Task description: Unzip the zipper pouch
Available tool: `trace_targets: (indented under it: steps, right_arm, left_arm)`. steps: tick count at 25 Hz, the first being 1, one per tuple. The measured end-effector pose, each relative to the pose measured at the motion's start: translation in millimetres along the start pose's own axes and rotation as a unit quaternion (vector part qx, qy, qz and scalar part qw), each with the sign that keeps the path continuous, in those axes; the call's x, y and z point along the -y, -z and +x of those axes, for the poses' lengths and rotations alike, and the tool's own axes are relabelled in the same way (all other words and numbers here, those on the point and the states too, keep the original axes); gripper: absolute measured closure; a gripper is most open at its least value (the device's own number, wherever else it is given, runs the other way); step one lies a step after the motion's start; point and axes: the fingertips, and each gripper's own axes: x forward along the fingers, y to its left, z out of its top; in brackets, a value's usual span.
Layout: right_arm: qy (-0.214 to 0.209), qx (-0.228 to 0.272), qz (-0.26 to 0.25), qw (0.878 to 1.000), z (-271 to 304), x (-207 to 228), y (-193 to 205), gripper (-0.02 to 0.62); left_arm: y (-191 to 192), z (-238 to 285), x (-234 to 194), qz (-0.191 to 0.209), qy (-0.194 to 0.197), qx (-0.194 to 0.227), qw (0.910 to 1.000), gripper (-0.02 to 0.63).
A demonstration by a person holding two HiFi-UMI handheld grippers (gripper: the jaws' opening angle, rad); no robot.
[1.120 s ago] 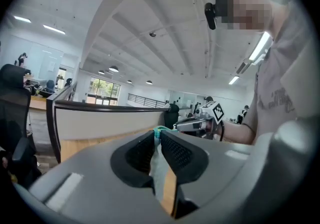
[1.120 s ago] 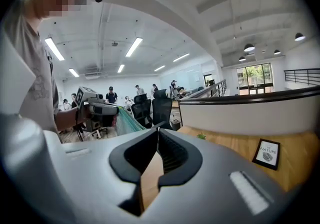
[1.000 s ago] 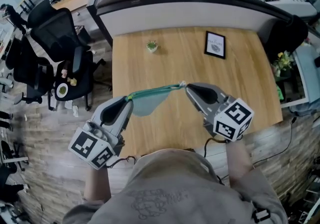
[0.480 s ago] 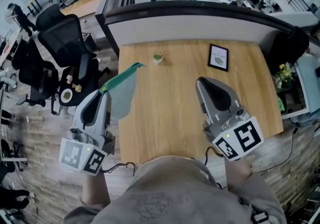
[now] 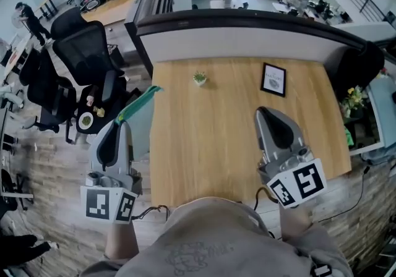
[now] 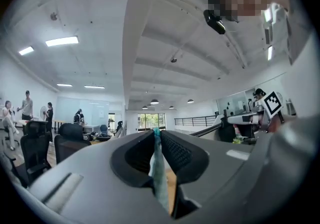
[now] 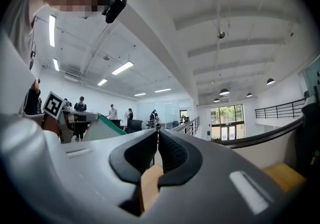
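The zipper pouch (image 5: 142, 122) is translucent with a green zipper edge; it hangs from my left gripper (image 5: 118, 123) beyond the table's left edge, its zipper pointing up and away. In the left gripper view the pouch fabric (image 6: 159, 170) is pinched between the shut jaws of that left gripper (image 6: 156, 135). My right gripper (image 5: 262, 112) hovers over the right half of the wooden table (image 5: 210, 140), shut with nothing in it. From the right gripper (image 7: 157, 135) the pouch (image 7: 103, 129) shows off to the left, well apart from its jaws.
A small potted plant (image 5: 199, 78) and a framed picture (image 5: 273, 79) stand at the table's far side. A dark-topped partition (image 5: 247, 22) runs behind the table. Black office chairs (image 5: 83, 53) stand to the left on the brick-pattern floor.
One second ago the pouch was stretched between both grippers. The right gripper has let go and drawn back; the left has swung the pouch out left past the table edge.
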Motion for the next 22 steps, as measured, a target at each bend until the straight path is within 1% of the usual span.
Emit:
trace_targets:
  steps: [4,8,11,18,22]
  right_arm:
    - [-0.005,-0.034,0.010,0.999,2,-6,28,0.580]
    - [-0.014,-0.065,0.025,0.998,0,-15,55,0.580]
    - [-0.022,-0.078,0.032,0.996,1,-22,68,0.580]
    - [-0.028,-0.088,0.019,0.996,2,-28,73,0.580]
    - [-0.033,-0.087,0.023,0.995,2,-29,70,0.580]
  left_arm:
    - [19,-3,0,0.011,-0.010,-0.020,0.9997,0.560]
    - [48,-5,7,0.009,-0.010,-0.054,0.9984,0.560]
    - [60,-6,10,0.009,-0.004,-0.068,0.9976,0.560]
    - [60,-5,13,0.011,0.006,-0.069,0.9975,0.560]
    - [58,-5,15,0.012,0.008,-0.070,0.9974,0.560]
